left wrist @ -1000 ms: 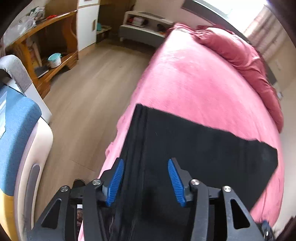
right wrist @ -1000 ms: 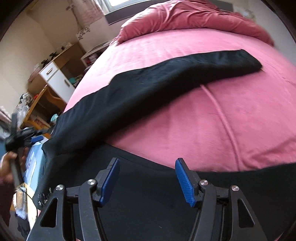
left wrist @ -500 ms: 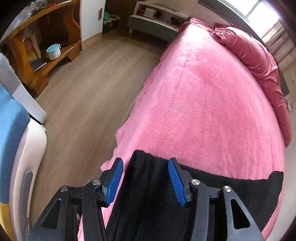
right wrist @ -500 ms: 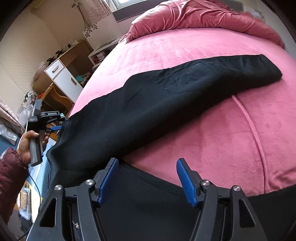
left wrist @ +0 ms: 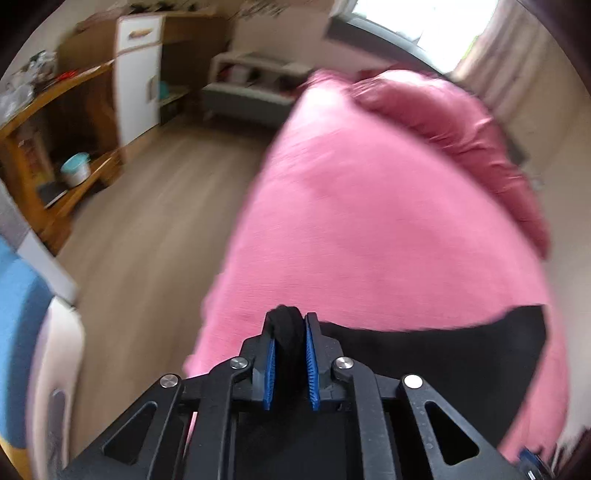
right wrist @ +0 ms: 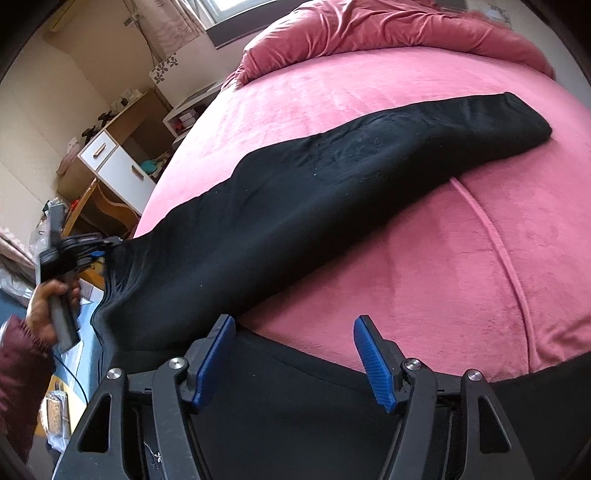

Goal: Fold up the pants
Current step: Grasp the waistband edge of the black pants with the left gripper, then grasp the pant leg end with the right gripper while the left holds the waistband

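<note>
Black pants (right wrist: 332, 192) lie spread on a pink bed (right wrist: 424, 258); one leg runs to the far right, another part lies under my right gripper. My left gripper (left wrist: 290, 332) is shut on a bunched edge of the pants (left wrist: 424, 354) at the bed's left side; it also shows in the right wrist view (right wrist: 99, 247), gripping the waist end. My right gripper (right wrist: 293, 343) is open, its blue pads (right wrist: 373, 365) apart above the near black cloth, holding nothing.
A rumpled pink duvet (right wrist: 369, 33) lies along the head of the bed. Wooden floor (left wrist: 147, 229), a wooden shelf unit (left wrist: 48, 147), a white cabinet (left wrist: 138, 88) and a blue-and-white chair (left wrist: 22, 354) stand left of the bed.
My left gripper has closed on the pants' edge and pulled back toward the bed's side. The right gripper has stayed open; the pants leg has shifted further away.
</note>
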A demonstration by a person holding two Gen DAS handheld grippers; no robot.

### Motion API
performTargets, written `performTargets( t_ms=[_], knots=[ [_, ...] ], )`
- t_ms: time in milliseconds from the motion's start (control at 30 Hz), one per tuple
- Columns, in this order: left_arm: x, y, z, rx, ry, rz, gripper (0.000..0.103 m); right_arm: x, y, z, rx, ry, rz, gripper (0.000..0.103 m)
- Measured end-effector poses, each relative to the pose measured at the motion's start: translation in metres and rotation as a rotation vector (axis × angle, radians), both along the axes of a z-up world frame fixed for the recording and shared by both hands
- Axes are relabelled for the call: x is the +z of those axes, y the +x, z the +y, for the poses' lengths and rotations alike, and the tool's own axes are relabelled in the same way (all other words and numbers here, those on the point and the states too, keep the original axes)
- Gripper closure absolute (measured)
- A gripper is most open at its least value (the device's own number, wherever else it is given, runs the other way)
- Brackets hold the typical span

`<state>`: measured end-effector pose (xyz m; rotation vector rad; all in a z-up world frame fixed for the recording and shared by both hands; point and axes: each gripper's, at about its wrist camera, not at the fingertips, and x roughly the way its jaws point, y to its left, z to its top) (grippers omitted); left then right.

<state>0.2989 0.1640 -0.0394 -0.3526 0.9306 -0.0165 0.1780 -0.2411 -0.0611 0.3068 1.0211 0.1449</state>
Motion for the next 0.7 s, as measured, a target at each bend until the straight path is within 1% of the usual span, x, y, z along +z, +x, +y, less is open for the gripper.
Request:
performTargets(
  t_ms=[100, 167, 300, 467, 533, 600, 700],
  knots=[
    [0.034, -0.041, -0.019, -0.114, -0.044, -0.112, 0.091, 0.002, -0.003, -0.005, -0.013, 0.014, 0.000, 0.036],
    [0.055, -0.074, -0.027, -0.196, -0.111, -0.178, 0.092, 0.004, -0.003, -0.011, -0.026, 0.032, -0.003, 0.036],
    [0.078, -0.146, -0.039, -0.333, -0.205, -0.261, 0.093, 0.010, 0.000, -0.023, -0.045, 0.069, -0.005, 0.036],
    [0.085, -0.214, -0.048, -0.460, -0.261, -0.299, 0.093, 0.021, 0.023, -0.038, -0.054, 0.109, -0.007, 0.036],
    [0.084, -0.226, -0.051, -0.506, -0.278, -0.286, 0.094, 0.025, 0.034, -0.044, -0.061, 0.120, -0.002, 0.036],
    [0.082, -0.240, -0.057, -0.555, -0.262, -0.279, 0.094, 0.029, 0.050, -0.049, -0.080, 0.149, 0.005, 0.036],
    [0.077, -0.256, -0.064, -0.617, -0.260, -0.250, 0.094, 0.034, 0.073, -0.054, -0.110, 0.196, 0.012, 0.036]
  ],
)
